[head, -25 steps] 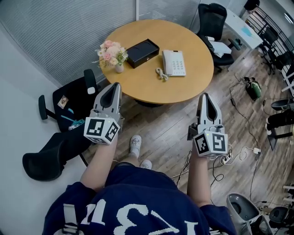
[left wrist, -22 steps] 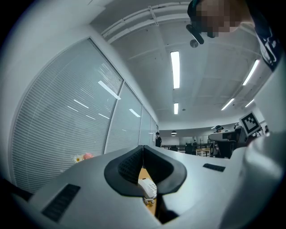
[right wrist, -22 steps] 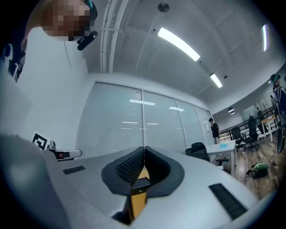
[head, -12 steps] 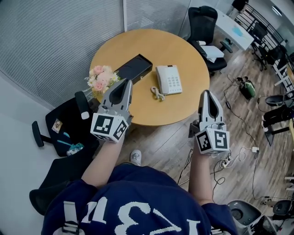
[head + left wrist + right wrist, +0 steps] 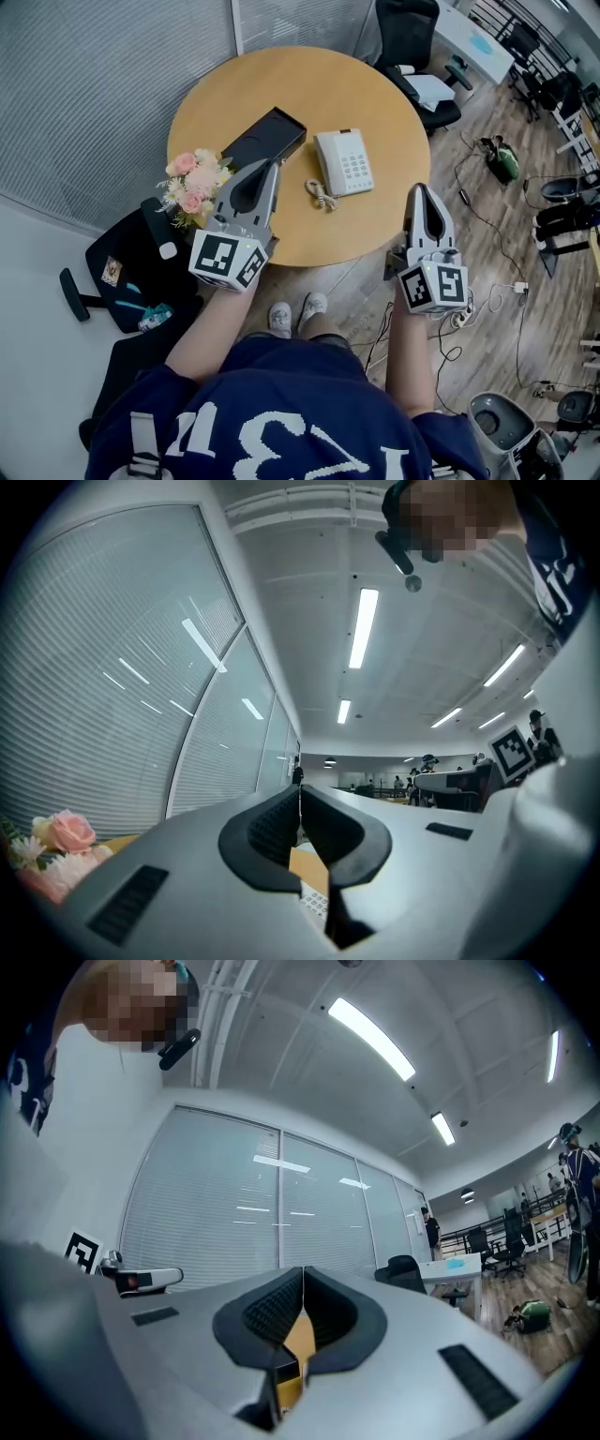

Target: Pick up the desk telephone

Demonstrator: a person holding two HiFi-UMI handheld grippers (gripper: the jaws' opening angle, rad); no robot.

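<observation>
A white desk telephone [image 5: 342, 161] with a coiled cord [image 5: 321, 193] lies near the middle of the round wooden table [image 5: 375, 94]. My left gripper [image 5: 268, 169] is shut and empty, its tip over the table's near-left part, left of the phone. Off the table's near-right edge, over the floor, my right gripper [image 5: 421, 192] hangs shut with nothing in it. In the left gripper view the closed jaws [image 5: 300, 799] point across the tabletop, a bit of the phone's keypad [image 5: 316, 904] showing beneath them. The right gripper view shows shut jaws [image 5: 303, 1282] and a sliver of table.
A black box [image 5: 262, 139] lies left of the phone, and a pink flower bouquet [image 5: 192, 187] stands at the table's left edge. Black office chairs [image 5: 131, 272] sit at left and behind the table [image 5: 412, 37]. Cables [image 5: 469, 309] trail over the wooden floor at right.
I have walked up to the table: it now sits closer and lower in the head view. Both grippers moved forward with me, the left now over the tabletop. Both stayed shut.
</observation>
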